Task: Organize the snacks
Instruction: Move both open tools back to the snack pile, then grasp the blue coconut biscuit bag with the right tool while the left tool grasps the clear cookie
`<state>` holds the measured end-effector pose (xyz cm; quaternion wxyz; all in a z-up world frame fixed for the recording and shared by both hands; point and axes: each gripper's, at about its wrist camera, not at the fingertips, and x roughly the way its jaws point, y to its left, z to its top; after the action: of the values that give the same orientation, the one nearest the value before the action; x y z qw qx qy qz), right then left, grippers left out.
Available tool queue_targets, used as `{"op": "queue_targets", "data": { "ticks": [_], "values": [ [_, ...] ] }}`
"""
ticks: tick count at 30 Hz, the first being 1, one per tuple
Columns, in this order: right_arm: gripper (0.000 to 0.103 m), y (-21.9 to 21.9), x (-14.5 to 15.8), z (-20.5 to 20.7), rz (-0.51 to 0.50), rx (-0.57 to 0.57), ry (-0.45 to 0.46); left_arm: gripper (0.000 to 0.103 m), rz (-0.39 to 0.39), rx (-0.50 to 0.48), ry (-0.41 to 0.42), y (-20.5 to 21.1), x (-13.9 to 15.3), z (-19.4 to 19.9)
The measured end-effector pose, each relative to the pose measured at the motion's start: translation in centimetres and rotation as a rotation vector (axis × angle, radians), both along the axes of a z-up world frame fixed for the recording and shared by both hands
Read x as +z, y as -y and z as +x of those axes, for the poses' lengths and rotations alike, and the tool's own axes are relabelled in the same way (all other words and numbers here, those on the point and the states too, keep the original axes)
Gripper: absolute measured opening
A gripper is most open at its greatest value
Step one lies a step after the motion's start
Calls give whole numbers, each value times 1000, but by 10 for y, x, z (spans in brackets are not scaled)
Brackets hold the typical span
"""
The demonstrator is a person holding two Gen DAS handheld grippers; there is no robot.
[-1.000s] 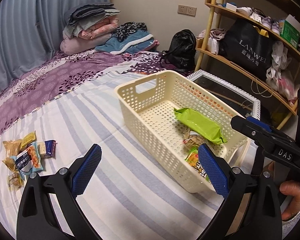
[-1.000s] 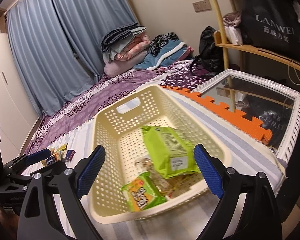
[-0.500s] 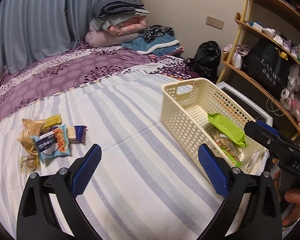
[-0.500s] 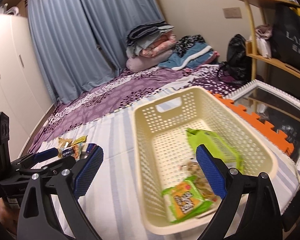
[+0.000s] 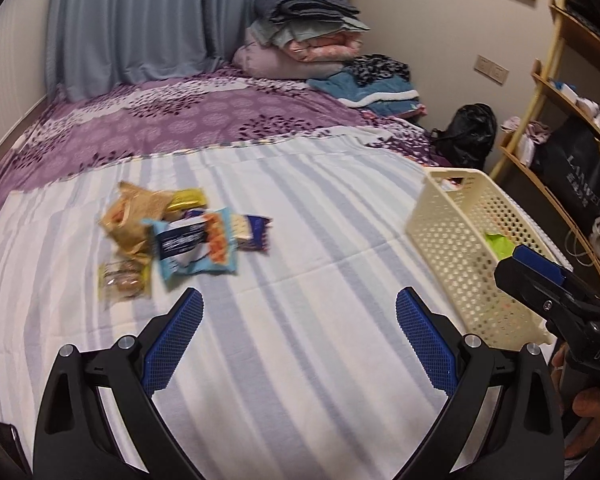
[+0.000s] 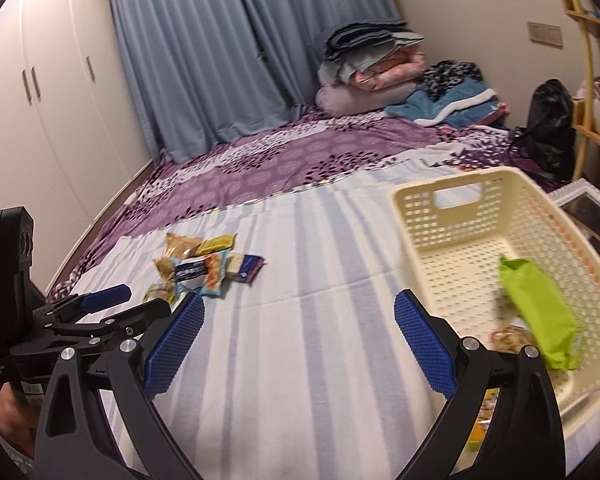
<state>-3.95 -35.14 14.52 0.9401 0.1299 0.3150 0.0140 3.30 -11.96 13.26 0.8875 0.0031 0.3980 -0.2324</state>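
Observation:
A pile of several snack packets (image 5: pixel 180 236) lies on the striped sheet, ahead and left of my left gripper (image 5: pixel 299 300), which is open and empty. The same pile (image 6: pixel 204 268) shows left of centre in the right wrist view. My right gripper (image 6: pixel 299 300) hovers over bare sheet; its jaws are opening with nothing between them. A cream perforated basket (image 6: pixel 440 216) stands at the right and holds a green packet (image 6: pixel 536 316) and other snacks. In the left wrist view the basket (image 5: pixel 452 248) sits at the right, with the right gripper (image 5: pixel 536 268) in front of it.
A purple bedspread (image 5: pixel 204 116) lies beyond the striped sheet, with folded bedding (image 5: pixel 308 40) stacked at the wall. A black bag (image 5: pixel 468 132) and wooden shelves (image 5: pixel 560 92) stand at the right. White wardrobe doors (image 6: pixel 48 92) line the left.
Both views have swung left, away from the basket and toward the snack pile. The pile now sits nearer and more central; the basket has slid to the right edge.

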Motion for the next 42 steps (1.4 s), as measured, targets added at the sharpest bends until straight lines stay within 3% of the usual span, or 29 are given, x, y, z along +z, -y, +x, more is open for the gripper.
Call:
{"op": "queue_targets", "data": {
  "ticks": [8, 18, 31, 42],
  "values": [
    [95, -45, -35, 48, 42, 104, -95, 98, 1, 143, -39, -69, -19, 16],
    [95, -86, -74, 106, 74, 182, -200, 98, 4, 253, -72, -122, -36, 33],
    [95, -133, -110, 183, 127, 251, -263, 98, 5, 308, -117, -150, -57, 45],
    [95, -151, -121, 213, 95, 265, -284, 98, 16, 336, -135, -160, -68, 55]
  ]
}}
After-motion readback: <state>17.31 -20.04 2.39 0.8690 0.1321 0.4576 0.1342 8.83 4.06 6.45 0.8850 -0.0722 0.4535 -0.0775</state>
